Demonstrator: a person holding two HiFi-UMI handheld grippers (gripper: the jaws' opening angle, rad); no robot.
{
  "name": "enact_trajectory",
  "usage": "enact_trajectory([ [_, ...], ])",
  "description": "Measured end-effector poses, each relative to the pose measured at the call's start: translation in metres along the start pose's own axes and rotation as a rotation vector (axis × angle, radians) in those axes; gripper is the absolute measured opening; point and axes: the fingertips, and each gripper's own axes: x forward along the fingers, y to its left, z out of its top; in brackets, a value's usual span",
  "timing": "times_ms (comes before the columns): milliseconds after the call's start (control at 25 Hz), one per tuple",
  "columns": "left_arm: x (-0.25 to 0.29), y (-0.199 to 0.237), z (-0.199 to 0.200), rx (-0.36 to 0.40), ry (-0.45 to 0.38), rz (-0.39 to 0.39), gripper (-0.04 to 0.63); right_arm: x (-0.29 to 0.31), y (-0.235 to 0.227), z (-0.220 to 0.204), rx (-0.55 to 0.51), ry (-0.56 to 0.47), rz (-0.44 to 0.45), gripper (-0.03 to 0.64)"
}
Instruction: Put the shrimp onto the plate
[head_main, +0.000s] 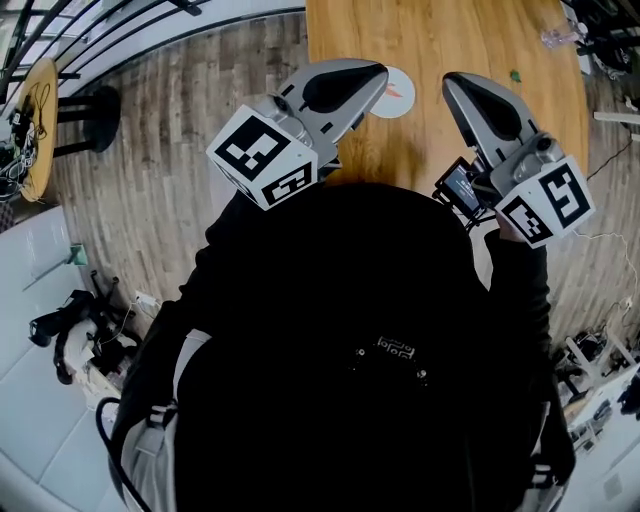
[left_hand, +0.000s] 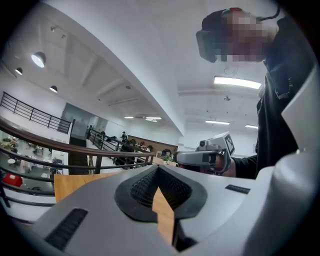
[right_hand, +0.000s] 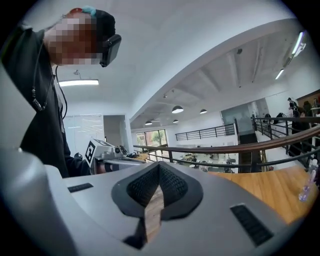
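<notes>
A small white plate (head_main: 403, 103) lies on the wooden table (head_main: 440, 40), partly hidden behind my left gripper (head_main: 372, 76). On the plate lies an orange shrimp (head_main: 397, 90). Both grippers are held level in front of the person's chest, above the table's near edge. My left gripper (left_hand: 159, 168) is shut with nothing between its pads. My right gripper (head_main: 455, 84) is to the right of the plate, and its jaws (right_hand: 159, 166) are likewise shut and empty. Each gripper view shows the other gripper across from it, and neither shows the plate.
A small green item (head_main: 515, 75) and a clear plastic thing (head_main: 555, 38) lie at the table's far right. A dark railing (head_main: 150, 30) curves along the wood-plank floor to the left. A round side table (head_main: 35, 110) stands far left. Cables and gear clutter the right floor.
</notes>
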Motion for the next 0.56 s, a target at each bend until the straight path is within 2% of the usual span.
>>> enact_trajectory([
  [240, -0.001, -0.003, 0.020, 0.015, 0.011, -0.012, 0.000, 0.002, -0.002, 0.019, 0.011, 0.002, -0.008, 0.017],
  [560, -0.028, 0.009, 0.003, 0.044, 0.012, 0.012, 0.000, 0.021, 0.001, 0.001, -0.005, -0.002, -0.001, 0.017],
])
